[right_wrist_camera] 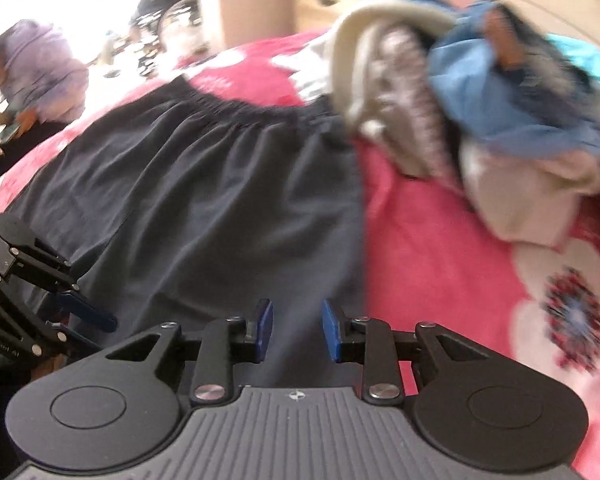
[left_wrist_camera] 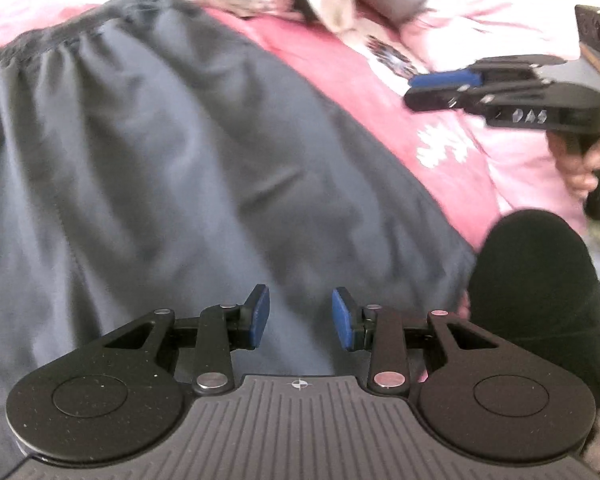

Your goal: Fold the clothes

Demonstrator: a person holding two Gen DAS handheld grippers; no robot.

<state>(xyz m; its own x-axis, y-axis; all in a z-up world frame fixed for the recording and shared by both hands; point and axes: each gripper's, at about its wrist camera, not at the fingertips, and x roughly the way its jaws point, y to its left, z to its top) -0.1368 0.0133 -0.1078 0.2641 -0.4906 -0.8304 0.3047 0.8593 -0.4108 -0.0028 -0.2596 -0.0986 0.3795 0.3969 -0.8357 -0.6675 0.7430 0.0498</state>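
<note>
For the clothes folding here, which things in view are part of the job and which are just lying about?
Part of the job:
dark garment spread on the pink bedspread
left gripper, open above it
right gripper, open, nothing between its pads
pile of unfolded clothes, likely next

Lying about:
wooden drawer unit
person in a purple top

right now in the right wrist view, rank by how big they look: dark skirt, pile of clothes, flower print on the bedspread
1. dark skirt, fills most of the middle
2. pile of clothes
3. flower print, smallest

The skirt lies nearer the camera than the pile, so their true sizes stay unsure.
</note>
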